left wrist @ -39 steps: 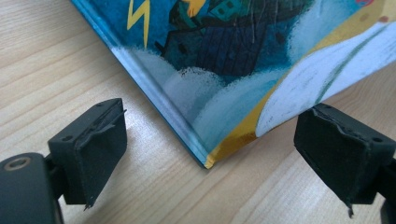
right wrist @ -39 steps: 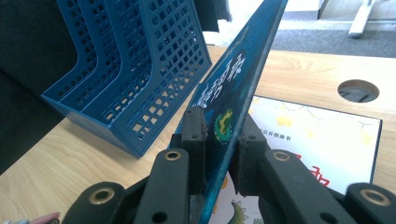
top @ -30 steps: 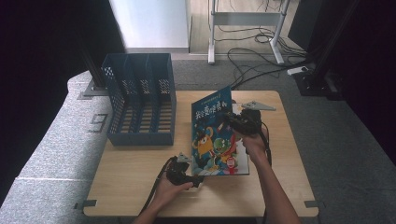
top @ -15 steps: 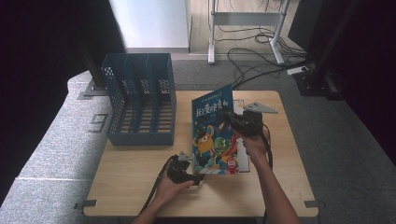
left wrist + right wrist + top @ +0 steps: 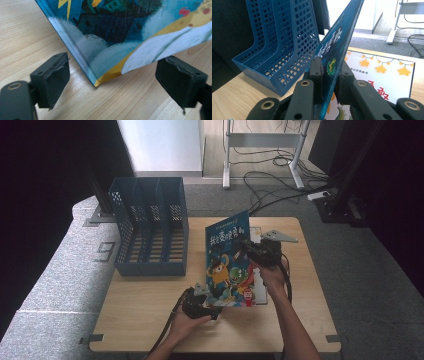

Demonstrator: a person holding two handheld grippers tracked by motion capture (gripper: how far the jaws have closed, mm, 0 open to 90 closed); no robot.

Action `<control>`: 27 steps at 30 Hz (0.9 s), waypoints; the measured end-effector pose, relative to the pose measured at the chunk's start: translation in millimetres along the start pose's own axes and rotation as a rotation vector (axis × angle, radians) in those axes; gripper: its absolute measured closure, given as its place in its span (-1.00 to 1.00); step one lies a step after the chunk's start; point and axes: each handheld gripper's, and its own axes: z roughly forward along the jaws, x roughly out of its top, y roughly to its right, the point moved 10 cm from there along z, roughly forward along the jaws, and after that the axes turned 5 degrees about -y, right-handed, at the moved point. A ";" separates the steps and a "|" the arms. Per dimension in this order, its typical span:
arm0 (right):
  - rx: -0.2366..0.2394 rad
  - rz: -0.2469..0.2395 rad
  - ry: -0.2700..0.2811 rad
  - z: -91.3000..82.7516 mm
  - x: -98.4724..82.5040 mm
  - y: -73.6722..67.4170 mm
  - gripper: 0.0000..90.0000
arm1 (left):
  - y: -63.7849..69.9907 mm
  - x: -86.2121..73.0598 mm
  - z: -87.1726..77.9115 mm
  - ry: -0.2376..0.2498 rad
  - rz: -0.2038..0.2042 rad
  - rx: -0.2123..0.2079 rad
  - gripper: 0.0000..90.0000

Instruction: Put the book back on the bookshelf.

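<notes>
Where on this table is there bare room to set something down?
Bare wood lies along the near edge of the table, in front of the blue file rack. The right half is crowded: the lifted picture book, another book and both grippers.

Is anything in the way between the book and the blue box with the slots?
Nothing visible is. The right gripper holds the book tilted up, and bare table lies between it and the blue file rack. The open left gripper waits at its bottom corner.
</notes>
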 end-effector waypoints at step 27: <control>-0.003 -0.058 0.065 -7.9 7.7 -5.4 0.73 | -9.4 5.4 4.6 -0.017 -0.026 0.005 -0.74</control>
